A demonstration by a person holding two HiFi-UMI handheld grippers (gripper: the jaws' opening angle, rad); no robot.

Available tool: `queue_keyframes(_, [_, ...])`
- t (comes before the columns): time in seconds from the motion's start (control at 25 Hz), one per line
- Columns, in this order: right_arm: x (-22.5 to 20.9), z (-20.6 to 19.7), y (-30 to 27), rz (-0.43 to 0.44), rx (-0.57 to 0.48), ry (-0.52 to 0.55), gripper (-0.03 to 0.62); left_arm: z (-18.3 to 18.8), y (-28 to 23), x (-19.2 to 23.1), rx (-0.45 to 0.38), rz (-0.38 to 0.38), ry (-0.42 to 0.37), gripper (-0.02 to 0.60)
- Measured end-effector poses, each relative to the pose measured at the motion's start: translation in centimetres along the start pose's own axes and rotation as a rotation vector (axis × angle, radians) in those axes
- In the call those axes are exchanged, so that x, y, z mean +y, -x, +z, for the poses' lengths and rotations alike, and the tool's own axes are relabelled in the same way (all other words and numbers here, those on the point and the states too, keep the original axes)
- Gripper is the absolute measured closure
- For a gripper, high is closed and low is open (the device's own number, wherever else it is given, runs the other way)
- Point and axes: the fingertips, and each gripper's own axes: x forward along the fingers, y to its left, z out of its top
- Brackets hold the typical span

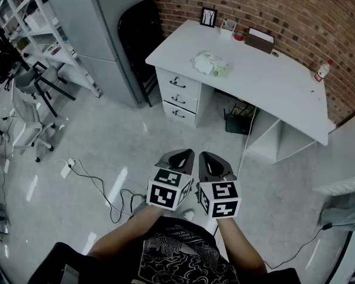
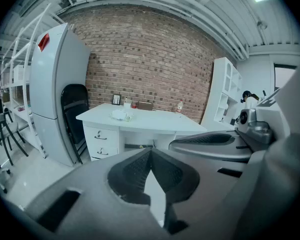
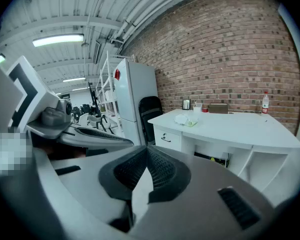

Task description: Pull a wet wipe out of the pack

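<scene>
Left gripper (image 2: 150,153) and right gripper (image 3: 146,151) both clenched, empty; wipe pack (image 1: 210,64) lies on desk (image 1: 272,93) well ahead of both, probably light, soft, slippery: pin pack, pinch limp wipe at top opening.

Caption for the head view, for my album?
Left gripper and right gripper, both shut, face the distant desk holding the wipe pack.

A white desk (image 1: 272,87) stands against the brick wall (image 1: 284,5). Along its back edge sit a small picture frame (image 1: 209,17) and a brown box (image 1: 260,42), with a bottle (image 1: 322,71) near the far right corner. A black chair (image 1: 139,34) stands beside its left end.
</scene>
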Motion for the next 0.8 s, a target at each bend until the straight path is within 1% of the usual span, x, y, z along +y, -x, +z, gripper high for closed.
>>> queue_keyframes(0.4, [0.0, 0.3, -2.6, -0.019, 0.024, -0.021, 0.577, 0.6, -1.4, 1.7, 0.01, -0.032, -0.007, 0.569])
queue_keyframes(0.8, [-1.1, 2.7, -9.1, -0.058, 0.049, -0.036, 0.576, 3.5, -6.2, 6.9, 0.025, -0.093, -0.037, 0.569])
